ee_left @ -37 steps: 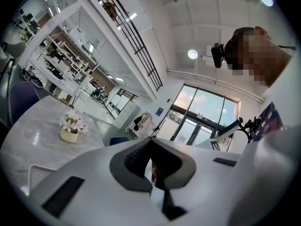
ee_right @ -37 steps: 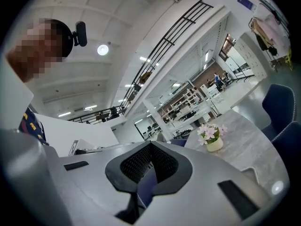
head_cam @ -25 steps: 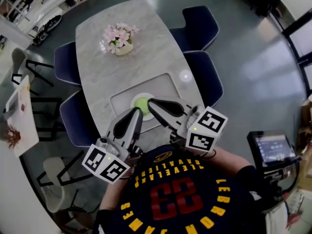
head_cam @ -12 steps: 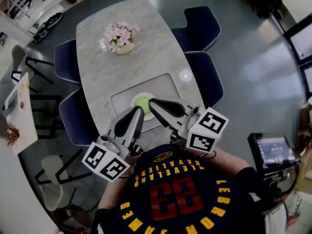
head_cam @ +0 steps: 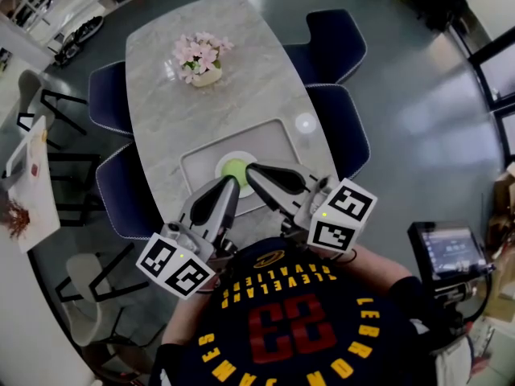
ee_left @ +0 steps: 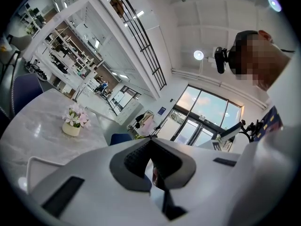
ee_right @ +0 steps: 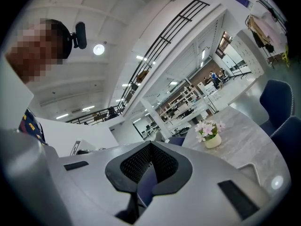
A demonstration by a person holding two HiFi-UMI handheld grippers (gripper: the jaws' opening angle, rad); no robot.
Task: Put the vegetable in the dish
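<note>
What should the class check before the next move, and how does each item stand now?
1. Empty left gripper: ok, jaws together on nothing.
2. Empty right gripper: ok, jaws together on nothing.
3. Green vegetable in dish: ok, it lies inside.
4. That dish inside tray: ok.
5. The flowers out of the way: ok, at the far end of the table.
6. Gripper tips touching the dish: cannot tell.

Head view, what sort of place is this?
Probably an open-plan office or showroom lounge: a marble-look table with navy chairs and a flower pot, plus a mezzanine railing and glass doors.
</note>
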